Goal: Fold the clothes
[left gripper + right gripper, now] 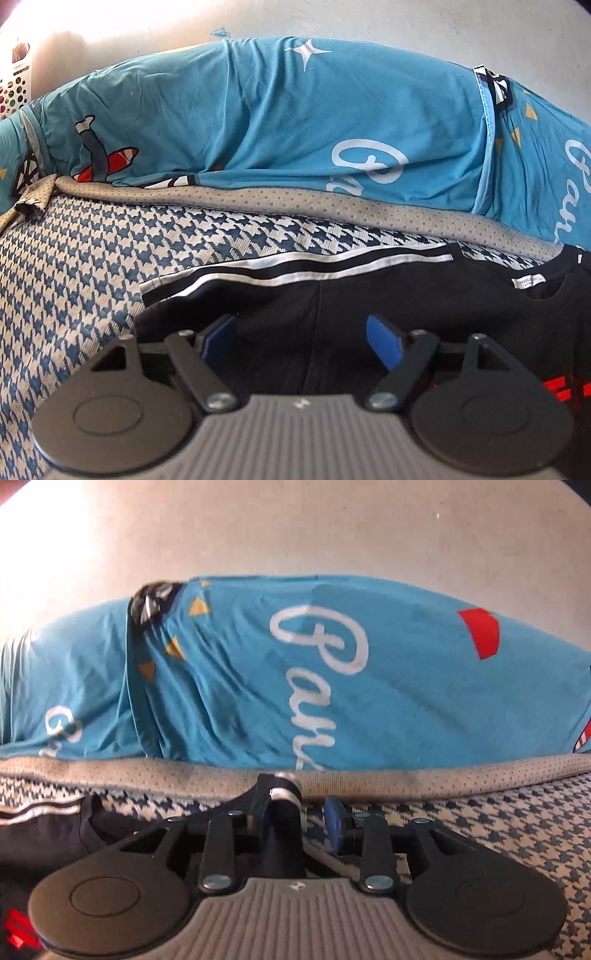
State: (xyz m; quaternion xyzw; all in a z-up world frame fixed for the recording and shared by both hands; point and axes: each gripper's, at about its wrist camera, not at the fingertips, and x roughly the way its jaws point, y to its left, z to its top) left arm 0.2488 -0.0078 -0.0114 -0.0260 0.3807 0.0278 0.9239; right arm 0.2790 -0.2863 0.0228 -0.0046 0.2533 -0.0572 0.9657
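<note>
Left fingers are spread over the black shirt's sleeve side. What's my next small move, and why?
Probably lower the left gripper onto the black shirt and close on the cloth near its striped sleeve. Its fingers stand open above the fabric with nothing between them, and the shirt lies flat, unfolded, on the houndstooth cover.

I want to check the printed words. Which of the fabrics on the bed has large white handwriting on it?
The blue pillow cover at the back has it. The black T-shirt shows white stripes and red print; the houndstooth bedspread carries only a pattern.
</note>
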